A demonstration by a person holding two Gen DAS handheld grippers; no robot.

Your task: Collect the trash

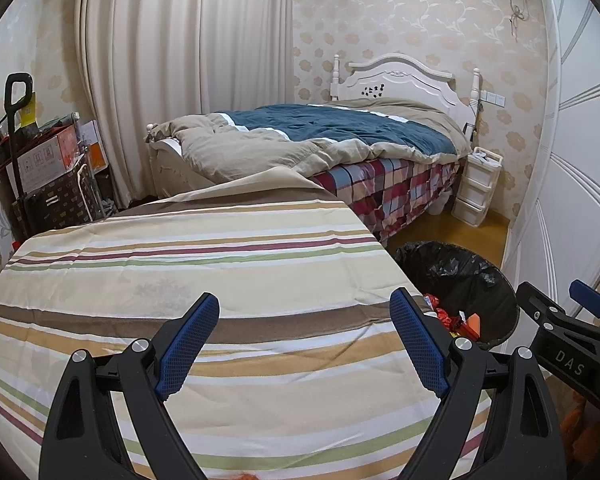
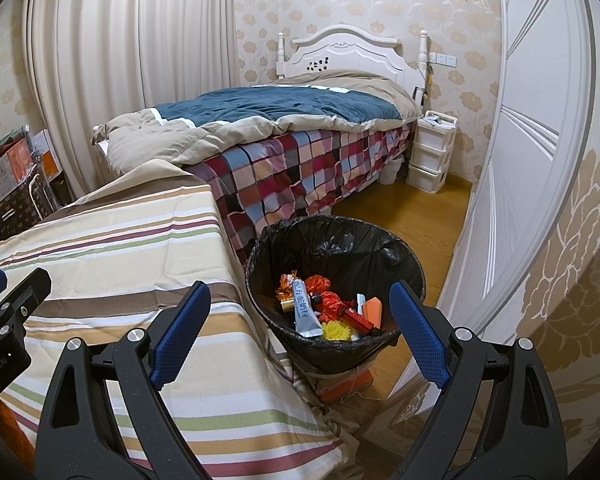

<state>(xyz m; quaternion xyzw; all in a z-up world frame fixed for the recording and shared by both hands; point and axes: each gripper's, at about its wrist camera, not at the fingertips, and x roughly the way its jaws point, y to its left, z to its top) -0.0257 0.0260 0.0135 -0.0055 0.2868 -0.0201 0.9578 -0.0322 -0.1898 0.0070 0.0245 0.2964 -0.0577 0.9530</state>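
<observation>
A bin lined with a black bag stands on the floor beside the striped cloth-covered table. Inside lie a silver tube, red wrappers, an orange piece and a yellow ball. My right gripper hangs open above the bin's near rim, nothing between its blue pads. My left gripper stands open over the bare striped cloth, holding nothing. Each gripper shows at the edge of the other's view: the right gripper, the left gripper.
A bed with a blue and beige quilt and a checked sheet lies behind. White drawers stand by the headboard. A white wardrobe door runs along the right. Boxes and a cart crowd the left corner. An orange box sits under the bin.
</observation>
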